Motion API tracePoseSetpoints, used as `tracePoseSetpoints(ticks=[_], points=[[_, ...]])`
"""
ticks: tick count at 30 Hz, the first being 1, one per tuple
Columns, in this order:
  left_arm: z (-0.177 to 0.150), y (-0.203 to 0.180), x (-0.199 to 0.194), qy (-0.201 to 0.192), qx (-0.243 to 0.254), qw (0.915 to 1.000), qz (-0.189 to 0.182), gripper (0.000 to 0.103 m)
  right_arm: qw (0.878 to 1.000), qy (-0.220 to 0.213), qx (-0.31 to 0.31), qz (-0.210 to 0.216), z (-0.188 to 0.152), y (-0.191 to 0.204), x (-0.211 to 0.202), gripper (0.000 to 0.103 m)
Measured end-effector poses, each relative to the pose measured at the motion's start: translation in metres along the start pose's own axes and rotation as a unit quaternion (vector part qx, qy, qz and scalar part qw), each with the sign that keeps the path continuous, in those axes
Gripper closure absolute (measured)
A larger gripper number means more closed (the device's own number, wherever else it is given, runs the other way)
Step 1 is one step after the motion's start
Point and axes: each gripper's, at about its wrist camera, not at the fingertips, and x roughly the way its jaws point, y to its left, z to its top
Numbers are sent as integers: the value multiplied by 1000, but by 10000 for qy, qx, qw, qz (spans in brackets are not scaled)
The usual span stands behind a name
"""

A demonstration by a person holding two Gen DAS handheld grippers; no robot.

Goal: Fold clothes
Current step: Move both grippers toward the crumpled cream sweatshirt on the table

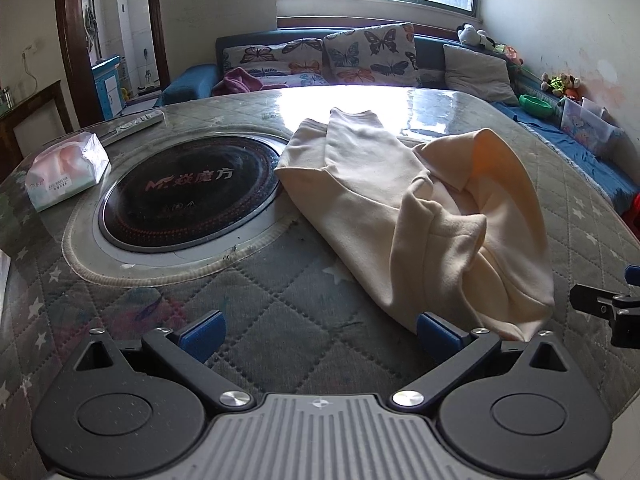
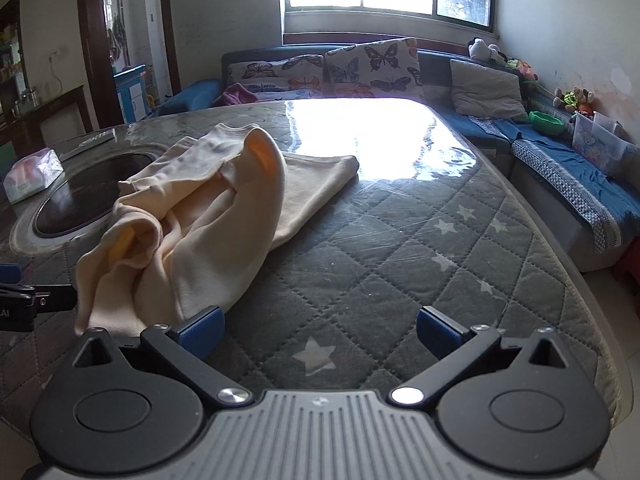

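Observation:
A cream garment lies crumpled on the quilted table cover, its near end bunched up and its far part flat. In the right wrist view the garment lies to the left. My left gripper is open and empty; its right finger sits at the garment's near edge. My right gripper is open and empty over bare cover; its left finger is at the garment's near hem. The right gripper also shows at the far right of the left wrist view.
A round black cooktop is set into the table left of the garment. A tissue pack and a remote lie at the far left. A sofa with butterfly cushions stands behind the table.

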Motion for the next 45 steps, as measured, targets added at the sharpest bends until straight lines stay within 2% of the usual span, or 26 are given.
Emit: tracePoseSetpoints(ticks=[22, 45], points=[[-6, -1, -8, 58, 17, 10000, 42, 0, 9998, 14, -157, 141, -6, 14, -14, 0], [-9, -9, -6, 105, 155, 9998, 48, 0, 9991, 134, -292, 259, -8, 25, -11, 0]])
